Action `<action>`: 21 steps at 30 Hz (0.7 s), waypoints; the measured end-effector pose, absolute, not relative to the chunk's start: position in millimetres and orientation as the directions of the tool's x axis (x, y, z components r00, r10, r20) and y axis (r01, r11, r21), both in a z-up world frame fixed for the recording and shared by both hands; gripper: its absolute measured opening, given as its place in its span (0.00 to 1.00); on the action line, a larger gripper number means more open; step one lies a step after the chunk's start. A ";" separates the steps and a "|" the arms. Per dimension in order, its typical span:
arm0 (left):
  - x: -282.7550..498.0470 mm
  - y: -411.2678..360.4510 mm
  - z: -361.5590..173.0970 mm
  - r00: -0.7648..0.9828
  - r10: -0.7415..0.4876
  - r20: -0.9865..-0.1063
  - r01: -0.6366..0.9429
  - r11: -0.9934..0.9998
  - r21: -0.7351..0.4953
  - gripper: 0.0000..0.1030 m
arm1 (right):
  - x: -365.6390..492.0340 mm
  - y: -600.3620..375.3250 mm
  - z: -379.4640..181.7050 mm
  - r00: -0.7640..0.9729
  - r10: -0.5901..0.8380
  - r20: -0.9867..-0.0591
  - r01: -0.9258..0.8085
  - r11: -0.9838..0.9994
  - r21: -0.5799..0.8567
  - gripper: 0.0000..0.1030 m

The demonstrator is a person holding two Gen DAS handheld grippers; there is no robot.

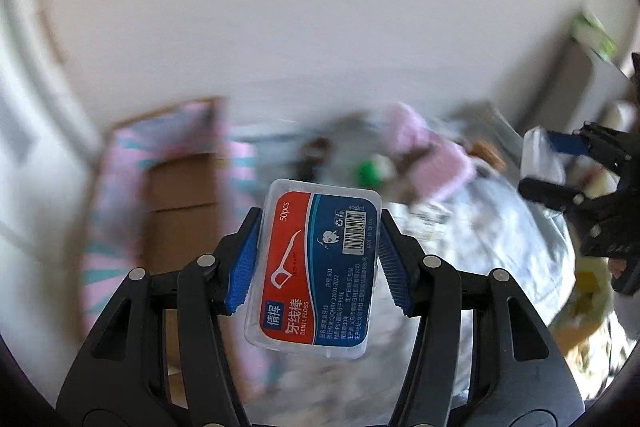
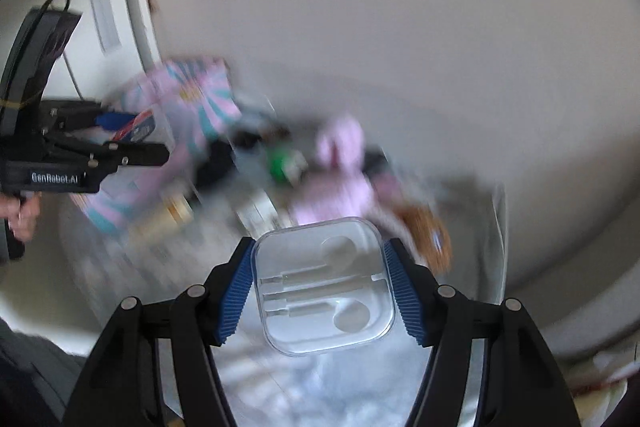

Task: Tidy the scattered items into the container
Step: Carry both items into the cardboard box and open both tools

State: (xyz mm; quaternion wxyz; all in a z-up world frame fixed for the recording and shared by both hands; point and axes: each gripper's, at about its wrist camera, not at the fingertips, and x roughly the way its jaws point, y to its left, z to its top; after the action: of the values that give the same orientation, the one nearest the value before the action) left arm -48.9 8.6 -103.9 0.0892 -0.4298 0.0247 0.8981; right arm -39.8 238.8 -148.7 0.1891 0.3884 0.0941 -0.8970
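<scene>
1. A dental floss box [image 1: 314, 269] is clamped by the left gripper [image 1: 316, 259] — held aloft right of the cardboard container [image 1: 182, 187], presumably for dropping in.
2. A clear earphone case [image 2: 325, 285] is pinched by the right gripper [image 2: 322, 287] — also right of it.

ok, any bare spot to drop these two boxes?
Best bet is the open cardboard box, pink-patterned flaps around it, inside looks bare. The centre is crowded: pink cloth, green item, and blurred bits. Left gripper holds the floss box, right gripper the clear case.
</scene>
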 end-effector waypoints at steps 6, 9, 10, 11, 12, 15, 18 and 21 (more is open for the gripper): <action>-37.5 -70.1 -104.3 -0.597 -0.013 -0.802 -0.019 -0.999 0.030 0.51 | -76.0 141.8 -99.3 -0.589 -0.442 -0.676 0.579 -0.815 0.029 0.59; -35.0 -98.8 -115.7 -0.568 -0.006 -0.823 0.018 -1.000 -0.006 0.51 | -99.6 80.6 -97.1 -0.528 -0.497 -0.688 0.661 -0.750 0.035 0.59; -34.4 -104.9 -119.6 -0.563 -0.003 -0.827 0.024 -1.000 -0.013 0.51 | -108.3 60.8 -99.1 -0.504 -0.512 -0.696 0.681 -0.731 0.044 0.59; -35.8 -109.5 -124.0 -0.557 -0.006 -0.831 0.031 -0.999 -0.013 0.51 | -115.4 45.7 -101.7 -0.485 -0.520 -0.703 0.696 -0.717 0.050 0.59; -39.5 -114.7 -129.8 -0.549 -0.009 -0.835 0.039 -0.999 -0.014 0.51 | -125.2 26.3 -106.5 -0.462 -0.527 -0.714 0.712 -0.700 0.057 0.59; -50.6 -121.4 -144.7 -0.536 0.010 -0.844 0.045 -0.998 -0.041 0.51 | -152.9 -18.8 -128.3 -0.408 -0.515 -0.754 0.731 -0.679 0.068 0.59; -59.2 -125.2 -158.2 -0.517 0.017 -0.856 0.044 -0.998 -0.047 0.51 | -176.3 -47.6 -154.4 -0.368 -0.478 -0.798 0.725 -0.684 0.076 0.59; -66.4 -129.1 -171.3 -0.490 0.038 -0.871 0.047 -0.996 -0.071 0.51 | -196.6 -63.3 -179.5 -0.341 -0.432 -0.835 0.710 -0.700 0.072 0.59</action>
State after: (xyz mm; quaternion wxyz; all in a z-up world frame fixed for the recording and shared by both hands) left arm -66.4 -129.1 -171.3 -0.0026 -0.5048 -0.0425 0.8622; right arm -196.6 -63.3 -179.5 0.3551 0.4511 0.1542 -0.8041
